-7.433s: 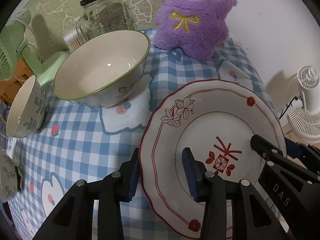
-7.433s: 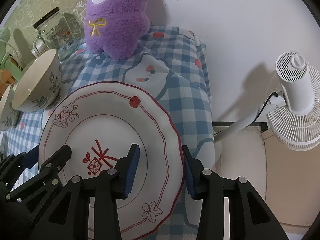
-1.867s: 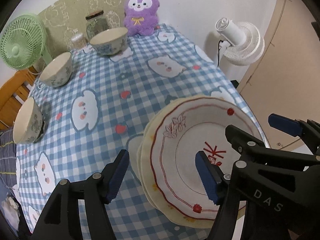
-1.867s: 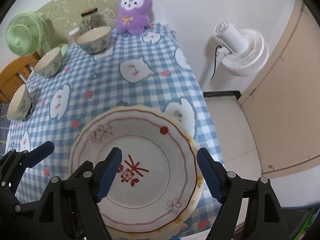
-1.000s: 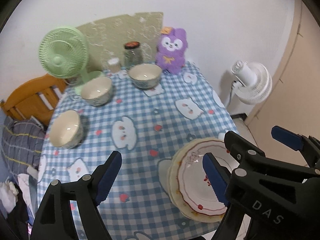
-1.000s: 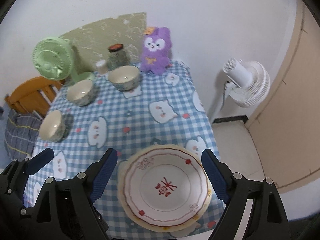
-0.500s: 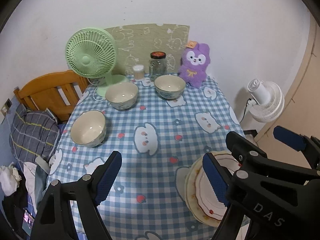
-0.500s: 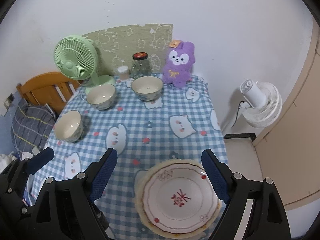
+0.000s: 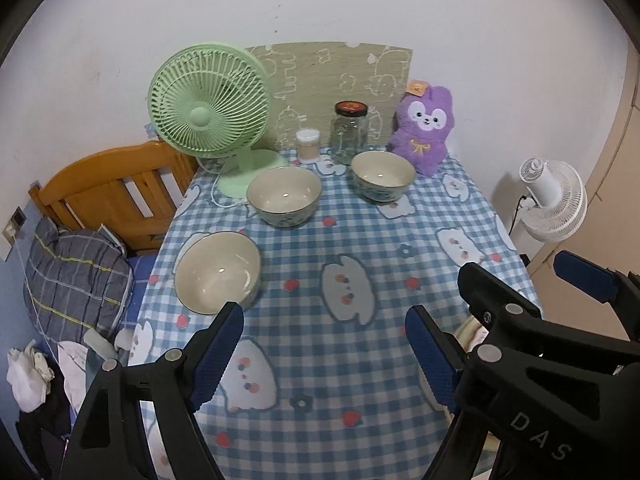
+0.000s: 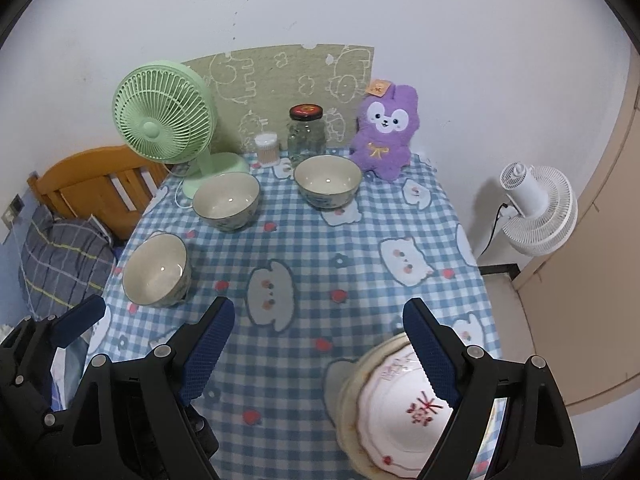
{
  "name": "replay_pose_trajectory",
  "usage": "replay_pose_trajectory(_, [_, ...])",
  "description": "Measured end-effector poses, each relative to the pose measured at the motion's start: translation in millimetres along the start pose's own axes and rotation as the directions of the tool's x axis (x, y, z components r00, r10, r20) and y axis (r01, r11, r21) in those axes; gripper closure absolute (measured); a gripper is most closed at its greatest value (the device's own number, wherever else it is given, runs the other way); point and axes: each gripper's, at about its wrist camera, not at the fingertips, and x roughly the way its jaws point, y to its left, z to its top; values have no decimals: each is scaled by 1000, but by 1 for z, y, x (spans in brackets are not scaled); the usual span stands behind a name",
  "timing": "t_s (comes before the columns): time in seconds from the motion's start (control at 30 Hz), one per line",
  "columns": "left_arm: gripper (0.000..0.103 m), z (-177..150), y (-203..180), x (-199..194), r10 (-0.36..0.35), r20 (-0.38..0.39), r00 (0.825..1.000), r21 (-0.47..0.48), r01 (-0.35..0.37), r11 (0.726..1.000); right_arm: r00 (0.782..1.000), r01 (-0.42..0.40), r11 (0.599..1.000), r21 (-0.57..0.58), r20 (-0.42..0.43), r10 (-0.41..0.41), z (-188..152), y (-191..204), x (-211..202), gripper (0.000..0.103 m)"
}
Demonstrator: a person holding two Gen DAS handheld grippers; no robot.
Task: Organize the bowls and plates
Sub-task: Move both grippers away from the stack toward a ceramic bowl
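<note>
- The plates [image 10: 404, 416] — a red-patterned white one stacked on a cream one — lie at the table's near right corner, partly hidden under the right claw's [image 10: 318, 344] right finger; from the left wrist view only a cream sliver shows behind the right claw's black frame.
- The lower plate shows only as a yellowish scalloped rim; whether more plates lie under it cannot be told.
- Both claws hang over the near table edge with jaws spread wide and nothing between the blue ribbed pads; the left claw [image 9: 324, 344] frames bare cloth.
- Three bowls stand well ahead of the claws, apart from each other: near bowl [image 9: 218, 272] ahead-left of the left claw, middle bowl [image 9: 284, 196] farther on, far bowl [image 9: 383, 175] ahead-right. All are glossy cream inside, with a dark leaf print outside that is too small to read.
- The cloth [image 9: 360, 240] is soft blue-white gingham with cat faces and red hearts; it hides the table itself.
- Along the far edge: a green ribbed fan [image 9: 208, 116], a small tub [image 9: 308, 144] with contents hard to make out, a clear glass jar [image 9: 350, 134] with a dark lid, and a fuzzy purple plush [image 9: 424, 132].
- Off to the right — a white fan [image 10: 536, 208] on the floor, its cord partly cut off by the table.
- Left, a wooden bed frame [image 9: 108, 196] and striped bedding, cropped by the lens rim.
</note>
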Motion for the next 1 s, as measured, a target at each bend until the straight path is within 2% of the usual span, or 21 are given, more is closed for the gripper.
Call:
replay_pose_trajectory(0.37, [18,11,61,33,-12,-20,1000,-2,12,1000,1000,13,1000,25,-20,-13,12,58,35,15])
replay_pose_trajectory(0.53, [18,15,85,45,12,-15,1000,-17,-13,1000,1000,-9,1000,27,-13,9,17,79,49,15])
replay_pose_trajectory(0.67, [18,17,102,57,1,-30,1000,-33,-2,999,1000,-11,1000,24,-29,11,21,94,64,15])
replay_pose_trajectory(1.0, [26,22,138,95,32,-68,997,-52,-35,998,998,-11,1000,6,-62,11,29,131,104,19])
